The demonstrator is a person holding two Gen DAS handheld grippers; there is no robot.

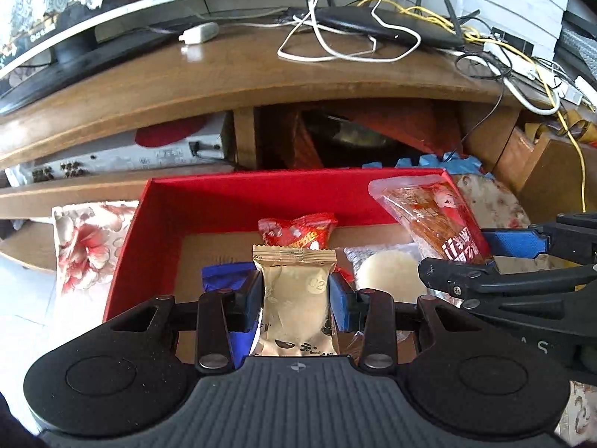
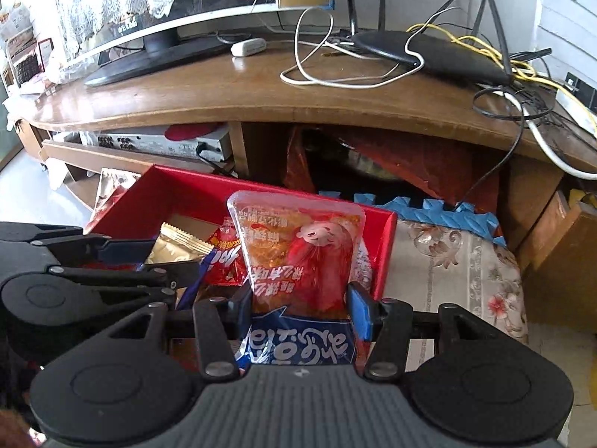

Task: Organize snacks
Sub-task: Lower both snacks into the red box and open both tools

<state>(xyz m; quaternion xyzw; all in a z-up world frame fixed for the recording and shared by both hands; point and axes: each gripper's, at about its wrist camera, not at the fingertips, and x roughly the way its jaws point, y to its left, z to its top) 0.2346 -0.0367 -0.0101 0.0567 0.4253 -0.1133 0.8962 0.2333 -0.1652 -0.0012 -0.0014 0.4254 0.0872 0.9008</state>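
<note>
The left gripper point(image 1: 296, 287) is clamped on a gold snack packet point(image 1: 294, 298), which stands upright between its blue pads; the packet's lower end is cut off behind the gripper body. It hangs over the open red box point(image 1: 231, 194). In the box lie a red snack bag point(image 1: 294, 233), a blue wrapper point(image 1: 224, 274) mostly hidden behind the left finger, and a clear pack holding a pale round cake point(image 1: 388, 270), its near edge covered by the gripper.

The right gripper point(image 2: 300, 304) is closed on a red and blue snack pouch point(image 2: 298, 254), held upright at the box's right wall point(image 2: 388, 246); the pouch blocks much of the box interior from the right wrist view, and its print is too distorted to read. The box sits on a floral cloth point(image 2: 455, 272). Behind is a wooden TV stand point(image 2: 238, 89) with a router point(image 2: 429, 54) and tangled cables point(image 2: 313, 71); its lower shelf is too dark to make out.
</note>
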